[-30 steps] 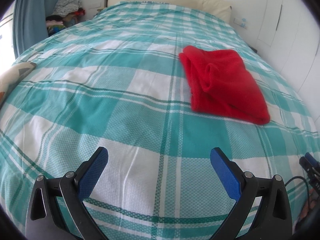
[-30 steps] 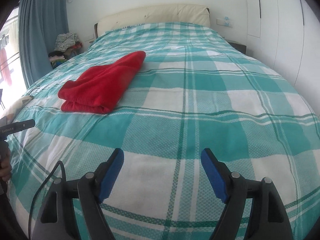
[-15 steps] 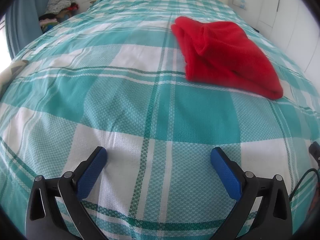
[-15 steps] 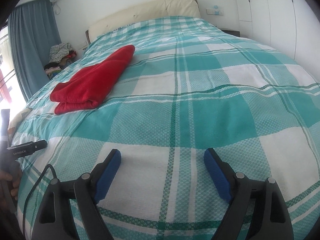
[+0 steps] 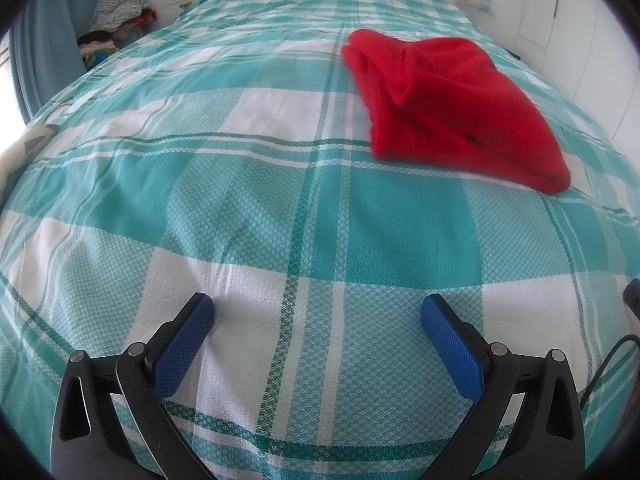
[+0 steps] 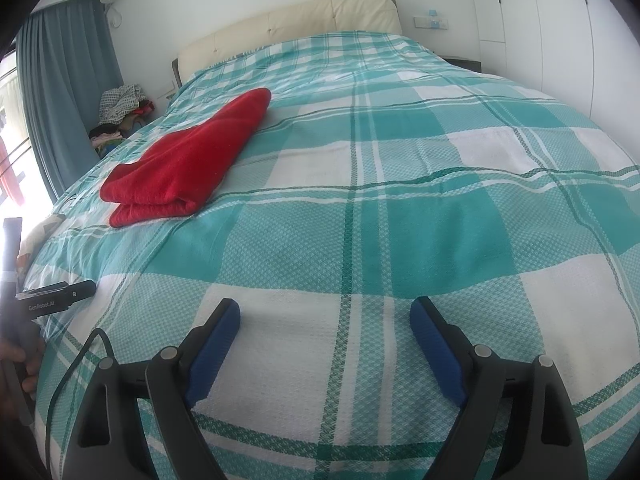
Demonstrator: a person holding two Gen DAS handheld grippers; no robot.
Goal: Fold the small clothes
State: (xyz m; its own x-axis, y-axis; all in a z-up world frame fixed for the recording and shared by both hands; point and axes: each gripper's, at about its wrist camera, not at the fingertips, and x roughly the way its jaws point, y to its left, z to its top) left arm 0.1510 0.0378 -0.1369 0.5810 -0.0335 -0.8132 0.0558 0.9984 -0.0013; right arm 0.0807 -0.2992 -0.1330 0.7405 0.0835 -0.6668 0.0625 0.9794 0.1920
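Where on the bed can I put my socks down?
Bare bedspread lies between the folded red garment and both open grippers, left and right, and between garment and headboard. Only the clothes pile beside the curtain is crowded.

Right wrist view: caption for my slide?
Open right gripper hovers empty over the plaid bedspread, folded red garment lying ahead.

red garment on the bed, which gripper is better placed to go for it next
Probably left. In the left wrist view the red garment lies just ahead of the open left gripper, slightly to its right. From the open right gripper it sits farther off, well to the left.
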